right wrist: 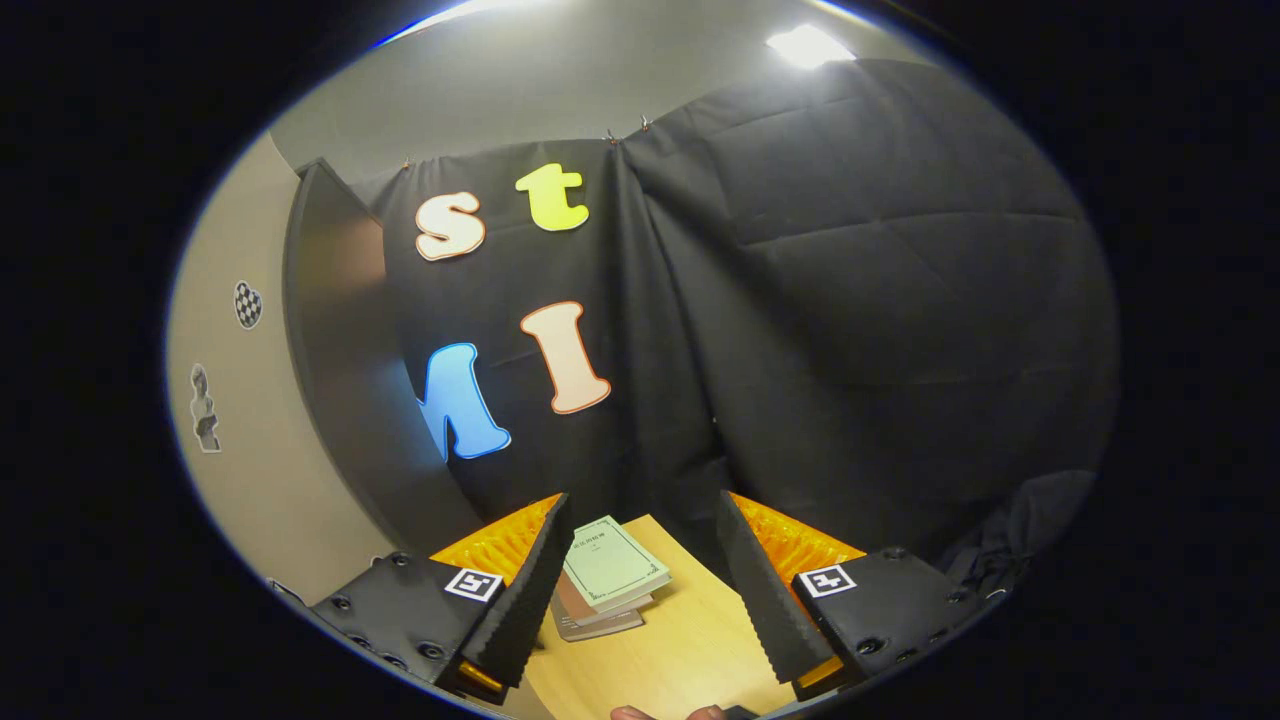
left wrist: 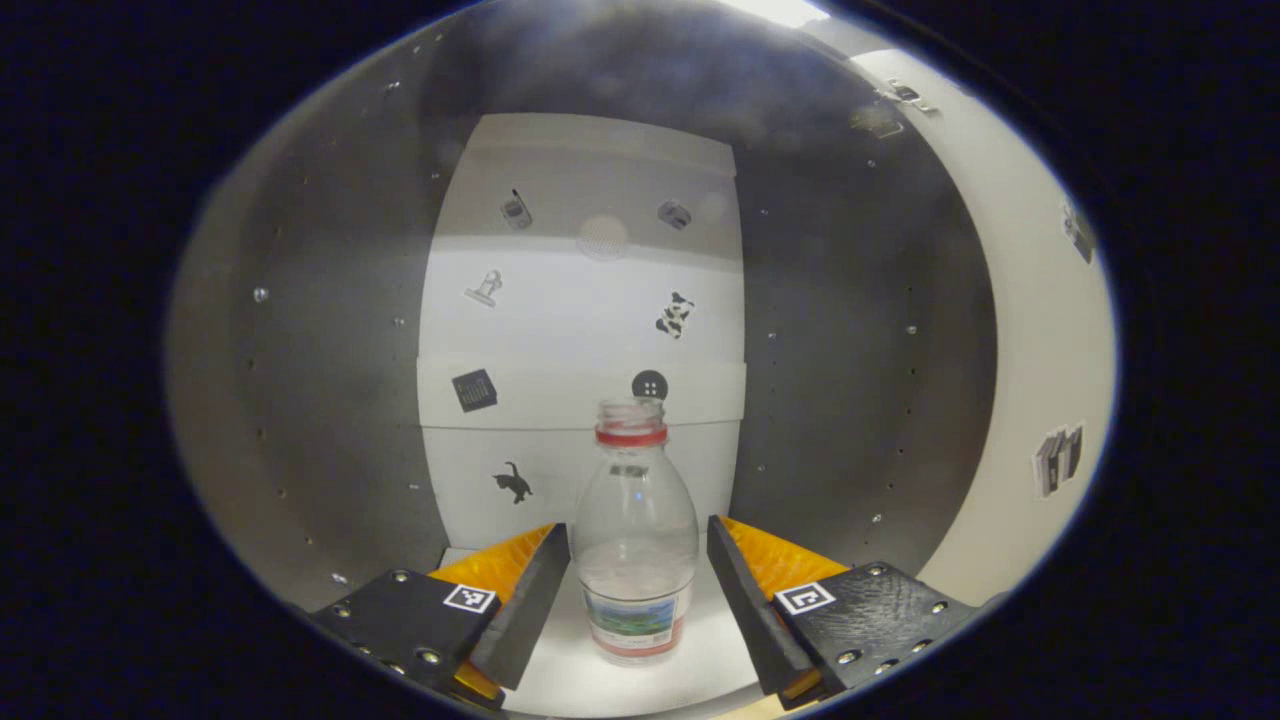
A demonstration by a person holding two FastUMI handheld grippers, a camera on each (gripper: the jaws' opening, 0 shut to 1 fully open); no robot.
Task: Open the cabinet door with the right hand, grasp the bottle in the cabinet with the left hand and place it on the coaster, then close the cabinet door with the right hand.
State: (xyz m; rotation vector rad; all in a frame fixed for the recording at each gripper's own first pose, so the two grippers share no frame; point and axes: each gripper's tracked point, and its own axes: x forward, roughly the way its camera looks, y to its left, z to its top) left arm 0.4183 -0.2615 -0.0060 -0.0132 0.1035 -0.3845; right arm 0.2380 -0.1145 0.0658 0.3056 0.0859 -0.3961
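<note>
Left hand-held gripper [left wrist: 638, 590]: open, fingers either side of the bottle [left wrist: 636, 535], not touching. Bottle upright, uncapped mouth up, on the cabinet [left wrist: 330, 400] floor, near the stickered back wall. Right hand-held gripper [right wrist: 640, 590]: open, empty, above the worktop [right wrist: 680, 640]; stacked books [right wrist: 605, 575] ahead, open cabinet door [right wrist: 340, 380] to its left.

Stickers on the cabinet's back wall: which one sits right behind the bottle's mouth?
The round dark button sticker, just above the bottle; the cat sticker sits lower left.
</note>
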